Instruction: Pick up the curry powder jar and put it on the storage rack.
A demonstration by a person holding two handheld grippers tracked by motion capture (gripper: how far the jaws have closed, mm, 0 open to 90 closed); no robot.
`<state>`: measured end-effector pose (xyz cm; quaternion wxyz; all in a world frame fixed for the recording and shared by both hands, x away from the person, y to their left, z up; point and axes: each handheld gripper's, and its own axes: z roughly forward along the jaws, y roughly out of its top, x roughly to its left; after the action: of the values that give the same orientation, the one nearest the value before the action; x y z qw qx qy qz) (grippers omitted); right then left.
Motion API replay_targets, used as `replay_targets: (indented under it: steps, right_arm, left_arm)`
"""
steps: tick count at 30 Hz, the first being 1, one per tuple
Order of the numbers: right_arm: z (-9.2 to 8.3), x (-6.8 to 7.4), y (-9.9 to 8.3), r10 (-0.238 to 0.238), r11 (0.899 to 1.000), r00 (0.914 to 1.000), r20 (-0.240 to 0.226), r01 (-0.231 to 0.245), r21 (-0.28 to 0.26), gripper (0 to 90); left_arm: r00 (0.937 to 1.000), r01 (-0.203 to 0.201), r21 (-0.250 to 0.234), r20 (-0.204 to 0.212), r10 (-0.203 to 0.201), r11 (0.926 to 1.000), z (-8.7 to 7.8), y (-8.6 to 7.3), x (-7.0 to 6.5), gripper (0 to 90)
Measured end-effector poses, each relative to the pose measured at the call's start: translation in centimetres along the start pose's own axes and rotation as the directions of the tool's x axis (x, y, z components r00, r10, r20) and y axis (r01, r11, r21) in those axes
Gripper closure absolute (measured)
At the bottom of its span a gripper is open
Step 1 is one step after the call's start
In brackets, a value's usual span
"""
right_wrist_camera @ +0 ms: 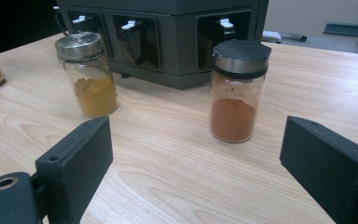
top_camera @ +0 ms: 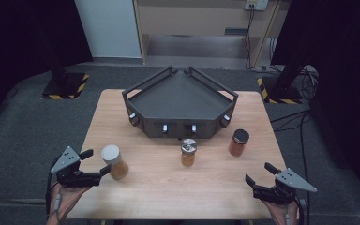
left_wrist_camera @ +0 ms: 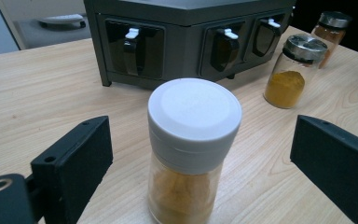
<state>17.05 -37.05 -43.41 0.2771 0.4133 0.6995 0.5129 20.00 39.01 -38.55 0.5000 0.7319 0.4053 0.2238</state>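
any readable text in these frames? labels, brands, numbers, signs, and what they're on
None readable.
White-lid jar: lid and glass plain, no label.
Silver-lid jar: no label.
Black-lid jar: no label.
Dark rack: no markings on its faces or white clips.
Yellow-black hazard stripes on the stand base: pattern only, no words.
Wall socket plate: too small to tell.

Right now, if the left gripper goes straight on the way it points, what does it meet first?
The white-lidded jar: it stands between the open jaws of the left gripper, with neither jaw touching it as far as I can tell. The dark rack lies farther behind.
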Motion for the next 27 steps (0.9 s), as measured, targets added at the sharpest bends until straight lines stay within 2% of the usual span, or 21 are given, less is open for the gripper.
replay_targets:
  steps: [15, 27]
  right_arm:
    - [0.0, 0.0, 0.0, 0.000, 1.000, 1.0000, 0.001, 0.000, 0.000, 9.3]
    - [0.0, 0.0, 0.0, -0.001, 1.000, 1.0000, 0.000, 0.001, -0.001, 9.4]
  left_arm:
    - [0.9995, 0.031, 0.028, -0.002, -0.031, 0.9991, 1.9, 0.4, 0.7, 4.7]
    - [0.9993, 0.036, 0.035, 0.008, -0.037, 0.9987, 3.6, 0.3, 0.8, 5.1]
